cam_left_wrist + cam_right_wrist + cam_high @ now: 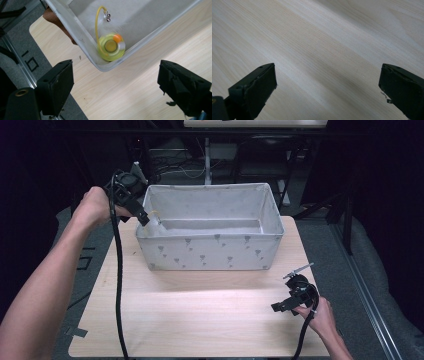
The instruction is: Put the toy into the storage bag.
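A grey fabric bin (210, 252) stands on the wooden table (200, 315). In its near left corner lies a round yellow-green disc toy (111, 47) with an orange spot, a yellow cord and small metal beads. My left gripper (145, 217) hangs above that corner, tilted down toward it. In the left gripper view its jaws (115, 72) stand wide apart with nothing between them, and the toy lies well below. My right gripper (280, 306) rests low at the table's front right, open over bare wood (327, 75).
A brown strap handle (53, 20) hangs on the bin's outer left wall. The bin's rim (75, 32) stands tall around the toy. Dark floor, stands and cables lie behind and beside the table. Bare wood stretches in front of the bin.
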The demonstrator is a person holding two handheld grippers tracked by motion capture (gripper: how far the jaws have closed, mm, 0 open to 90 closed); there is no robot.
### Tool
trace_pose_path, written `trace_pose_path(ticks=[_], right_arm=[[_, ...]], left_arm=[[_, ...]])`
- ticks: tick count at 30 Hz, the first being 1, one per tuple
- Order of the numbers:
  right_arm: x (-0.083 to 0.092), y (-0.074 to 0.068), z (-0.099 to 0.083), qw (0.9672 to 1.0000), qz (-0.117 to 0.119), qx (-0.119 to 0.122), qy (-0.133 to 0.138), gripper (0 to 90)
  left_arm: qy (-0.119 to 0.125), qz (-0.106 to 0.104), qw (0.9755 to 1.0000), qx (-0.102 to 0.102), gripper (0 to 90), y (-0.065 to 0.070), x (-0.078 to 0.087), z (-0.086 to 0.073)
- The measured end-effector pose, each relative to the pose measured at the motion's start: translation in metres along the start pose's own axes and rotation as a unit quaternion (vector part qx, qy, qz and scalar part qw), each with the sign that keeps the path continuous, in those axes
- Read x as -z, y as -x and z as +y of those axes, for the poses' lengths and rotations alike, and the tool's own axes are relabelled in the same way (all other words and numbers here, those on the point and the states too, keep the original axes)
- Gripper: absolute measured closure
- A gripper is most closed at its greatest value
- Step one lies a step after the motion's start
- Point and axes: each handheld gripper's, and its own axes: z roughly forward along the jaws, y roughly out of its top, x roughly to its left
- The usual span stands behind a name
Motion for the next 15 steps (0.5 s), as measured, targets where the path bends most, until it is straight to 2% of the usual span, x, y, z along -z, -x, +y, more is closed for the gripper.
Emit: trace_pose_path(ticks=[7, 8, 15], right_arm=[[0.000, -0.001, 0.000, 1.0000, 0.004, -0.003, 0.001, 1.0], [0.000, -0.001, 0.000, 1.0000, 0.003, -0.003, 0.003, 1.0], [0.000, -0.001, 0.000, 1.0000, 0.001, -0.001, 0.005, 1.0]], left_arm=[[0.012, 0.002, 0.9999, -0.012, 4.9, 0.012, 0.007, -0.022], [0.016, 0.002, 0.9997, -0.016, 4.1, 0.017, 0.008, -0.029], [0.024, 0.002, 0.9994, -0.024, 0.2, 0.028, 0.004, -0.055]])
